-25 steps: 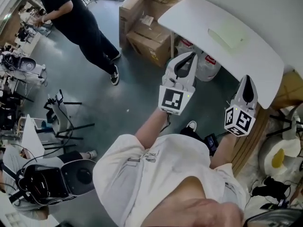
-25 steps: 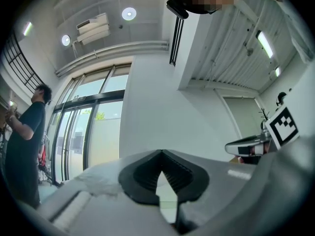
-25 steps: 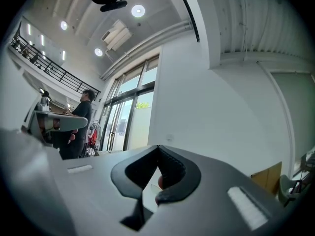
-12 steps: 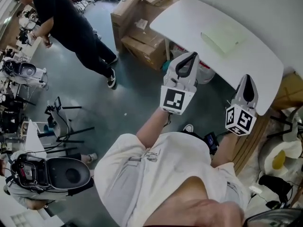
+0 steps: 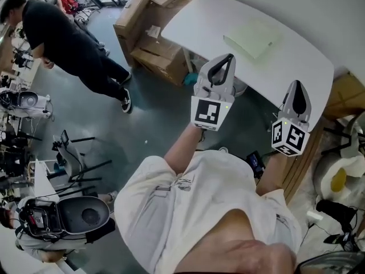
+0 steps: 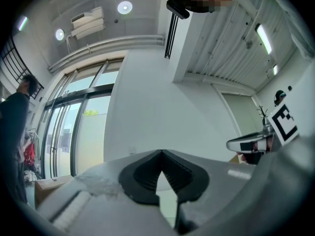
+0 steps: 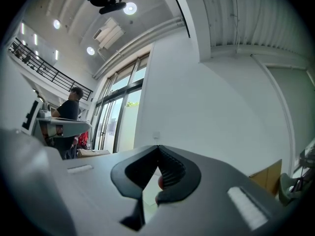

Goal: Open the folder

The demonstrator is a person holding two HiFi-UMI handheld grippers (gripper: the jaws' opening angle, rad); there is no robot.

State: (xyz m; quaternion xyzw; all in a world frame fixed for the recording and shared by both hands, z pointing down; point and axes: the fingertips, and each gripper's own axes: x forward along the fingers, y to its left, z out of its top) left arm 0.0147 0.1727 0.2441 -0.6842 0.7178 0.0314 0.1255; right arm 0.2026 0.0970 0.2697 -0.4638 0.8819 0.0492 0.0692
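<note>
On the white table [image 5: 296,64], toward its far side, the folder [image 5: 251,40] lies flat, pale green, and looks closed. From the head view I've got both claws held up in the air on my side of the table, well apart from the folder, neither touching it.

Left gripper [image 5: 229,57]: its tip overlaps the table's near edge in the picture and points toward the table. Its own view shows the jaws pressed together at the tips with nothing between them, just white wall [image 6: 147,102] behind.

Right gripper [image 5: 297,84]: off to the right, near the table's rounded right end, pointing the same way. Its view has the two jaws meeting at the tip too, closed, nothing held. A small reddish spot shows through the gap lower down; I can't tell what it is. Both claws are empty. Each gripper's marker cube faces the head camera.

Left of the table, stacked cardboard boxes [image 5: 151,36] sit on the grey-green floor [image 5: 154,124], just beside the table's left end. Farther left a person in black clothes [image 5: 63,36] stands on the floor, well apart from the table. Tall windows [image 6: 74,132] show at the left of the left gripper view, and the right gripper appears at that view's right edge.
</note>
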